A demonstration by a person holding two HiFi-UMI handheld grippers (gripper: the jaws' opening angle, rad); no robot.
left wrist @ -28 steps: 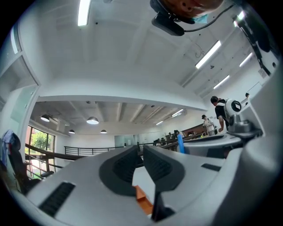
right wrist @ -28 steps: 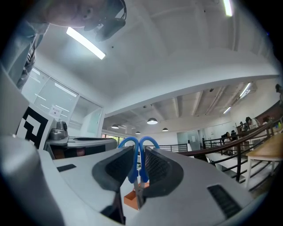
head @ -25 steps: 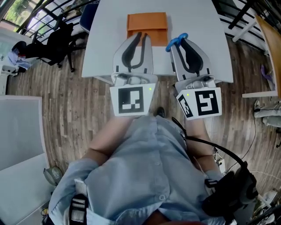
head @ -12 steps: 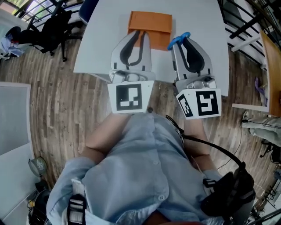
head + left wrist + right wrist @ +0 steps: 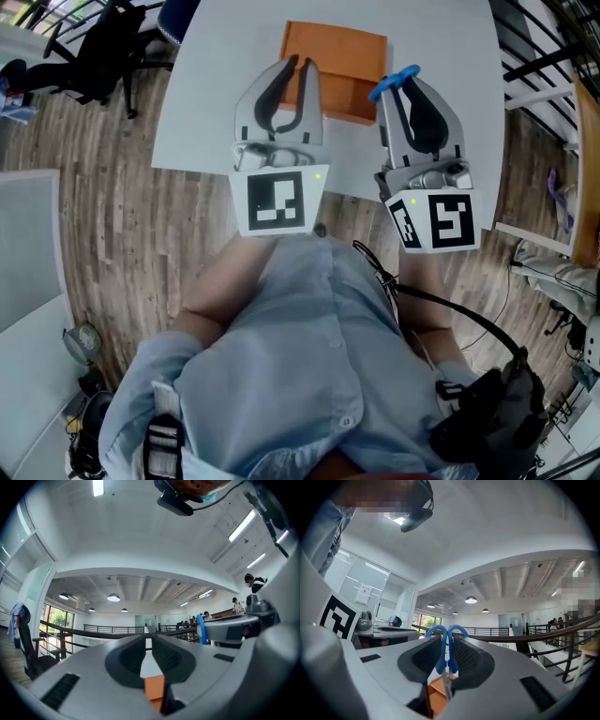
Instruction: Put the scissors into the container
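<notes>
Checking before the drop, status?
Left gripper narrowly open, empty. Right gripper shut on scissors, by box right edge. Scissors not in box yet. No obstruction seen.

A white table (image 5: 206, 94) stands on a floor (image 5: 112, 234) of wooden boards. Only 1 thing lies directly on it: an orange box (image 5: 352, 66). The box lies about midway between the left and right edges of the table and well back from the near edge. The far edge is out of the picture.
</notes>
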